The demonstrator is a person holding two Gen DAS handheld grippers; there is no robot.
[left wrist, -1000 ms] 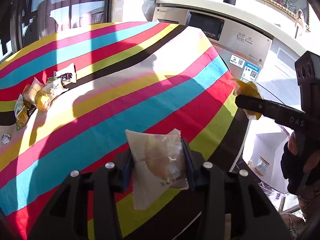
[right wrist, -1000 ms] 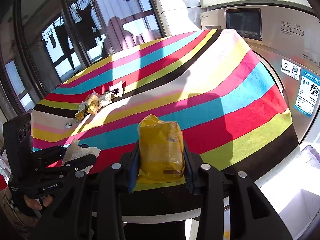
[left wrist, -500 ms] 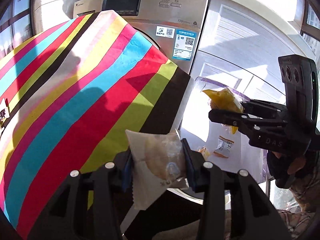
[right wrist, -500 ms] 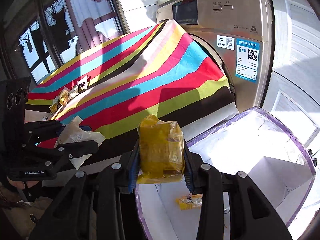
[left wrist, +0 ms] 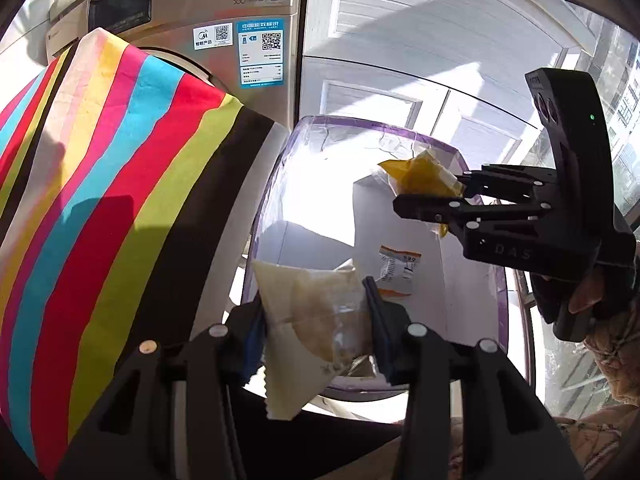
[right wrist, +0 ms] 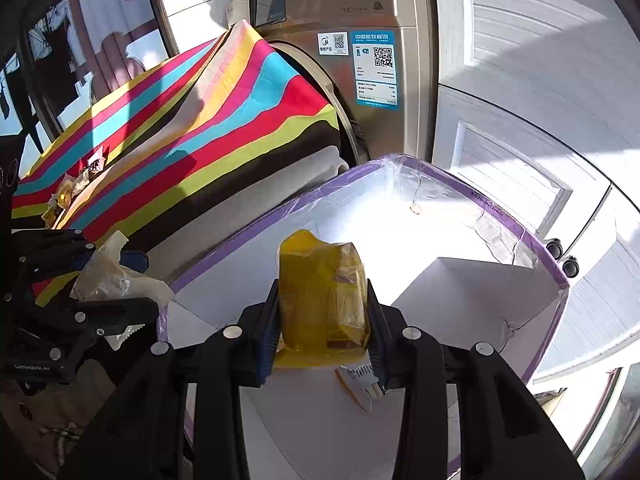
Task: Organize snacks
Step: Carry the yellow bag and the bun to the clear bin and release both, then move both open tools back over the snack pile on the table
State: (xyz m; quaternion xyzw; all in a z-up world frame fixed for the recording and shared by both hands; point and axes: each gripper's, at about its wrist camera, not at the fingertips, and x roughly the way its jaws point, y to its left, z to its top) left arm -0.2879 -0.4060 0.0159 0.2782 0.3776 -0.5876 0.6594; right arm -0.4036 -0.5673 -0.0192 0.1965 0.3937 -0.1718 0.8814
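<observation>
My left gripper (left wrist: 316, 312) is shut on a pale cream snack packet (left wrist: 312, 320) and hangs over the near rim of a white box with purple-taped edges (left wrist: 260, 208). My right gripper (right wrist: 322, 316) is shut on a yellow snack packet (right wrist: 322, 296) above the box's white floor (right wrist: 440, 280). Each gripper shows in the other's view: the right one (left wrist: 424, 196) with the yellow packet (left wrist: 416, 176), the left one (right wrist: 120, 280) with the cream packet (right wrist: 108, 276). One orange-and-white packet (left wrist: 396, 268) lies inside the box, partly hidden (right wrist: 360, 384) under my right fingers.
A table under a striped cloth (right wrist: 192, 120) stands left of the box, with several more snack packets (right wrist: 76, 184) at its far end. A washing machine (right wrist: 360, 40) is behind it, and white panelled doors (right wrist: 520, 80) rise to the right. A person's hand (left wrist: 596, 292) holds the right gripper.
Both grippers swung right from above the striped table to over the white box, each keeping its packet. The table has slid to the left of both views.
</observation>
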